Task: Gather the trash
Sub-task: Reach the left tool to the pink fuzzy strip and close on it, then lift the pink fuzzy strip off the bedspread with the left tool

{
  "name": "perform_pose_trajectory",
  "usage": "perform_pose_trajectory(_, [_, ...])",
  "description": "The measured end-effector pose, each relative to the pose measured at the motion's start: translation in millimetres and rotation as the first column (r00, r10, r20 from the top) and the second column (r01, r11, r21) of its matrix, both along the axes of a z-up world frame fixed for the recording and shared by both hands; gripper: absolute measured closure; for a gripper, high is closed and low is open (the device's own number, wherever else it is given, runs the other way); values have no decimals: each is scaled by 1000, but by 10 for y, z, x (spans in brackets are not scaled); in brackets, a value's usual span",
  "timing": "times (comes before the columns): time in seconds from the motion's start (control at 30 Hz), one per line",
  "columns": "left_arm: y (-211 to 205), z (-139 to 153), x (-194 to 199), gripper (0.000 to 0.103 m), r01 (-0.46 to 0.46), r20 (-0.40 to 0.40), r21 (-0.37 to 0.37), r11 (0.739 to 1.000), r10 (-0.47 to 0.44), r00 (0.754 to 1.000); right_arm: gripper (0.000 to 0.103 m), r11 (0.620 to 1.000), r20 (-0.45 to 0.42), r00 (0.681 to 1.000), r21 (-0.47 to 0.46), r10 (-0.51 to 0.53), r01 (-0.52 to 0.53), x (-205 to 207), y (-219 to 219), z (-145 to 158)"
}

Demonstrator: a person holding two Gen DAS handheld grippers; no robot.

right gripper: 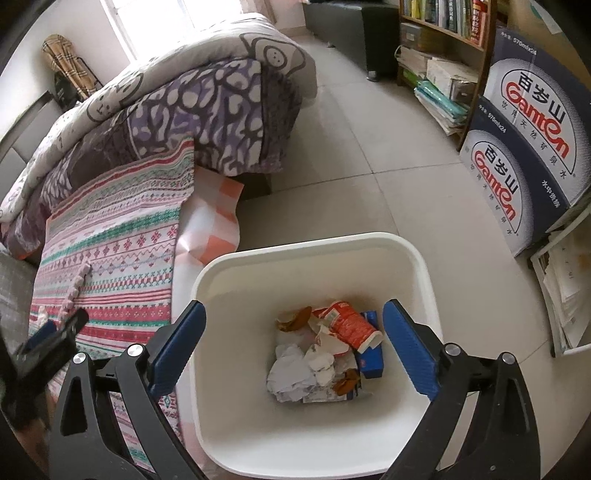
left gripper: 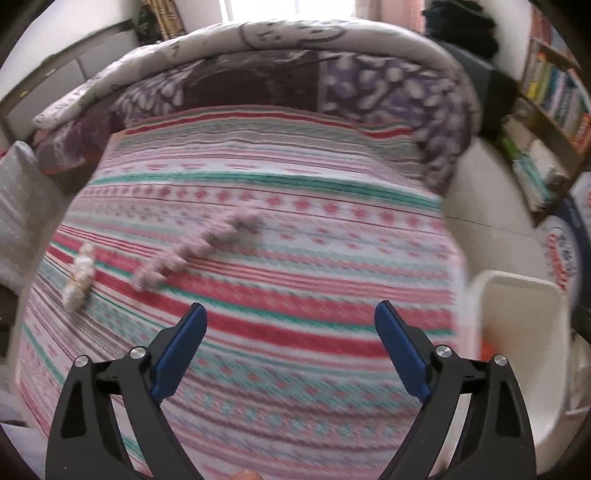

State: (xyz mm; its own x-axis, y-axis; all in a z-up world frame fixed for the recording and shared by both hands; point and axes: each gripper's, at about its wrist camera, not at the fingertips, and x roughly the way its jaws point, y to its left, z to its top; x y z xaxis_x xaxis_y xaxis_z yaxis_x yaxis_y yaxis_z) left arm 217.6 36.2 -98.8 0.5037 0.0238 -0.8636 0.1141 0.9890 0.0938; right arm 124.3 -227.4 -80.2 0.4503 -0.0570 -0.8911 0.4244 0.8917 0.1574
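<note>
A white bin stands on the floor beside the bed and holds a red cup, crumpled paper, a blue carton and brown scraps. My right gripper is open and empty above the bin. My left gripper is open and empty above the striped bedspread. A pale crumpled wrapper lies on the bedspread to the left, ahead of the left gripper. A pink knotted strip lies next to it. The bin also shows at the right of the left wrist view. The left gripper shows at the left of the right wrist view.
A folded purple and grey quilt lies across the far end of the bed. A grey pillow sits at the bed's left. A bookshelf, stacked papers and two water cartons line the right side of the tiled floor.
</note>
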Motion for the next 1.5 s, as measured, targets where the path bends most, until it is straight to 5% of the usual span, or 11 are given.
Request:
perform_pose_trajectory(0.2, [407,-129,479,10,-86,-13,27,996,86,996,10,999,-9,1000,17,28,-28,90,145,-29])
perform_pose_trajectory(0.47, [629,-297,888,9,-57,-19,116,992,60,998,10,997,-23,997,16,77,-77,190,362,-63])
perform_pose_trajectory(0.73, [954,-528,1007,10,-86,-100,-7,996,85,991,10,993,-41,993,9,115,-114,267,576,-114])
perform_pose_trajectory(0.87, [915,-487,936,39,-38,-106,-19,999,36,994,10,991,-49,990,8,135,-135,285,684,-139])
perform_pose_trajectory(0.97, [841,-454,858,51,-3,-109,6,1000,3,994,10,990,-50,988,5,144,-143,279,744,-135])
perform_pose_trajectory(1.03, [817,-441,799,72,16,-124,2,1000,-16,992,10,989,-48,988,6,147,-147,272,778,-122])
perform_pose_trajectory(1.3, [1016,-224,355,72,-1,-132,-54,999,-6,991,10,981,-34,981,30,190,-189,301,1039,-91])
perform_pose_trajectory(1.5, [1482,206,-8,72,-134,-82,-162,978,122,989,10,969,-24,969,32,246,-245,352,1380,-74])
